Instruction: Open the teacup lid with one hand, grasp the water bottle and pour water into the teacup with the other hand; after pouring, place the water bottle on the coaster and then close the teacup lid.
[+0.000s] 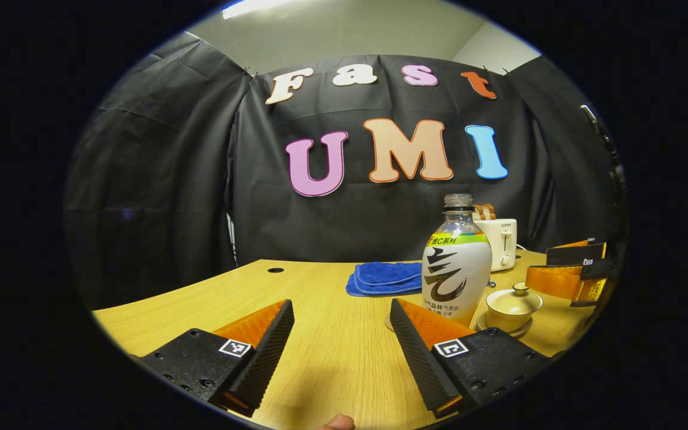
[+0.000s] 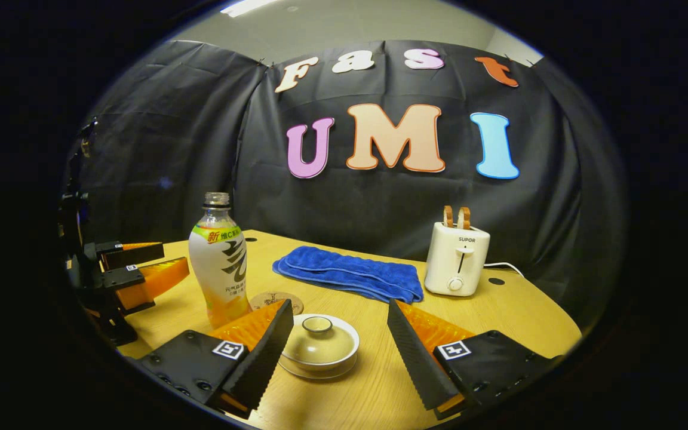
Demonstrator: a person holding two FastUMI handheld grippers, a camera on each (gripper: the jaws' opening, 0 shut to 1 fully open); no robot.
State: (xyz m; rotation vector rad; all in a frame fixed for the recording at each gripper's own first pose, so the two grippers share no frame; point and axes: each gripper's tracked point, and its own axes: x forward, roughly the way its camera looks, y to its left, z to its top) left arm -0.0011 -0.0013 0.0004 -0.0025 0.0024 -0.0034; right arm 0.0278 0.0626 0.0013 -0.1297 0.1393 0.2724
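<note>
The left gripper [image 1: 341, 334] was spread wide with nothing between its fingers, hanging low over bare wood of the table [image 1: 320, 298]. In the left gripper view the water bottle [image 1: 456, 263] stood upright and uncapped just beyond the tip of that gripper's right-hand finger, apart from it. The teacup [image 1: 512, 307] sat just to the right of the bottle on its saucer, with the lid on. The right gripper showed at the far right edge of that view, near the teacup.

The right gripper [image 2: 339, 334] was also released, its fingers wide apart and pressing on nothing. In the right gripper view the teacup [image 2: 319, 345] lay between the two fingers, nearer the left-hand one, with its lid [image 2: 318, 335] in place; I could not tell whether that finger touched the saucer. The bottle [image 2: 220, 263] stood to the left of the teacup, behind the left-hand finger. The coaster [image 2: 275, 298] lay flat on the table just right of the bottle's base, partly hidden by the finger. A folded blue towel [image 2: 350, 272] lay farther back near the middle of the table, and a white toaster [image 2: 456, 260] stood to its right with two slices of bread [image 2: 457, 217] sticking out of the top. The left gripper [image 2: 153, 269] appeared at the left edge, well left of the bottle, its fingers parted
</note>
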